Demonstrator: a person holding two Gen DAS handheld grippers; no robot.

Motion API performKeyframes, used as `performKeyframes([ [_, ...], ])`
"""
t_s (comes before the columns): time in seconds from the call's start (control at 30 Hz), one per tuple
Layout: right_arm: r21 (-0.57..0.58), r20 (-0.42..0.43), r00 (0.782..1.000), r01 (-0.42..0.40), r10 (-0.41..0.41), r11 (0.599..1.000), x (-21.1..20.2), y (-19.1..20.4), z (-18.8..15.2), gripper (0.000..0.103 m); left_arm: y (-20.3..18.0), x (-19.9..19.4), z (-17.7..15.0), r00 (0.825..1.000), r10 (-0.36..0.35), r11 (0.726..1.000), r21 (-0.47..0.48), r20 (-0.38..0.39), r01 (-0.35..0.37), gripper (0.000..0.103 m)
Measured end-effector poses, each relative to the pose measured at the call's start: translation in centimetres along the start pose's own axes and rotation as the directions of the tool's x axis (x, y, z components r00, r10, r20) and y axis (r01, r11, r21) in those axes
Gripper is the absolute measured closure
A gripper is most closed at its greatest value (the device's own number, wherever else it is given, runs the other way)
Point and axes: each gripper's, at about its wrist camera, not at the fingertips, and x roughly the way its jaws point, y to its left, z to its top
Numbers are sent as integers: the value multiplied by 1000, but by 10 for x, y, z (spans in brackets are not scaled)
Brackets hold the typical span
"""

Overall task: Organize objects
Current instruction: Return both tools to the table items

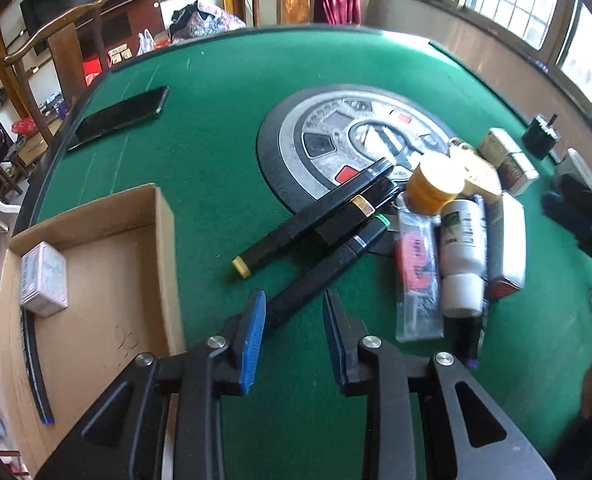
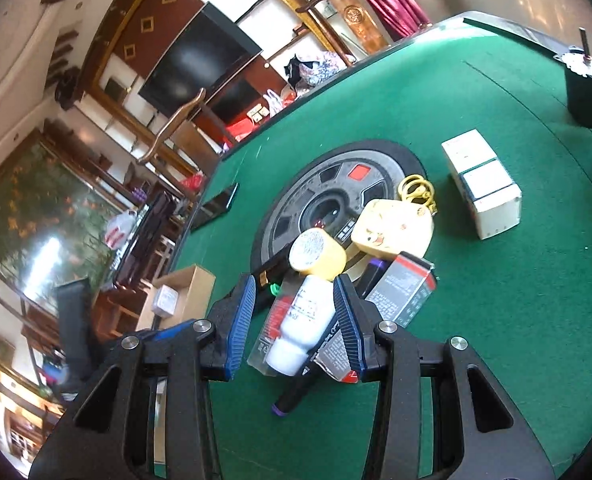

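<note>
The left claw (image 1: 294, 312) stands open, holding nothing, low over the green desk (image 1: 224, 80). Just ahead of its gap lies the near end of a black marker with a green cap (image 1: 327, 264). That marker's long axis runs from the claw's mouth up and to the right, toward the heap, so it lies at a slant to the fingers, not square across them. The blue-padded left finger (image 1: 254, 332) sits close beside the marker's near end; I cannot tell whether it touches. Two more black pens (image 1: 315, 220) lie beyond, roughly parallel to the first, one with a yellow end cap.

To the left of this claw, close by, is the cardboard box (image 1: 164, 216), which already holds a small pale packet (image 1: 44, 280) and a dark strip along its wall. The left claw is clearly the nearer one to the box.

The right claw (image 2: 294, 312) is also open, its jaws set to either side of a white bottle (image 2: 301, 320) that lies atop the heap, its capped end toward the camera and its long axis running along the fingers. The pads do not appear to press on it yet. The yellow-lidded jar (image 2: 315, 254) sits just beyond.

Judging from this, the marker calls for a small turn of the left wrist before closing.
</note>
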Motion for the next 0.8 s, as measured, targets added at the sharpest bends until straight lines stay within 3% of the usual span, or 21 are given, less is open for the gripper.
performKeyframes([
  [0.03,8,2,1000,-2,2,1000,-1,-2,1,59,-1,1,1,1000,22,1000,7,11,-22,66],
  [0.07,16,6,1000,1,-2,1000,-3,-3,1,52,-3,4,3,1000,29,999,13,4,-29,66],
  [0.13,32,17,1000,11,-12,999,-6,-7,3,50,-9,8,2,1000,14,1000,18,-4,-14,66],
  [0.2,35,20,999,42,-43,999,-8,-10,4,50,-17,9,-6,1000,26,999,42,-5,-25,69],
  [0.23,35,19,997,74,-74,997,-9,-12,4,50,-22,7,-12,1000,27,999,39,5,-28,76],
  [0.37,21,-46,973,228,-227,973,2,-17,2,50,-47,-4,-33,999,-28,999,23,41,27,85],
  [0.5,-10,-96,954,284,-284,959,19,-15,-3,50,-62,-9,-48,992,0,1000,-2,126,0,86],
  [0.63,-70,-132,926,346,-353,936,41,-17,-5,50,-61,-5,-42,991,-26,1000,-12,129,28,84],
  [0.73,-160,-95,905,398,-415,903,41,-14,-10,50,-53,-2,-37,990,-51,998,-32,128,56,84],
  [0.77,-174,-90,897,413,-432,894,40,-16,-11,52,-52,-1,-36,991,-41,998,-33,130,46,84],
  [0.8,-185,-86,894,419,-440,889,38,-17,-12,62,-52,0,-35,990,-35,999,-34,136,40,84],
])
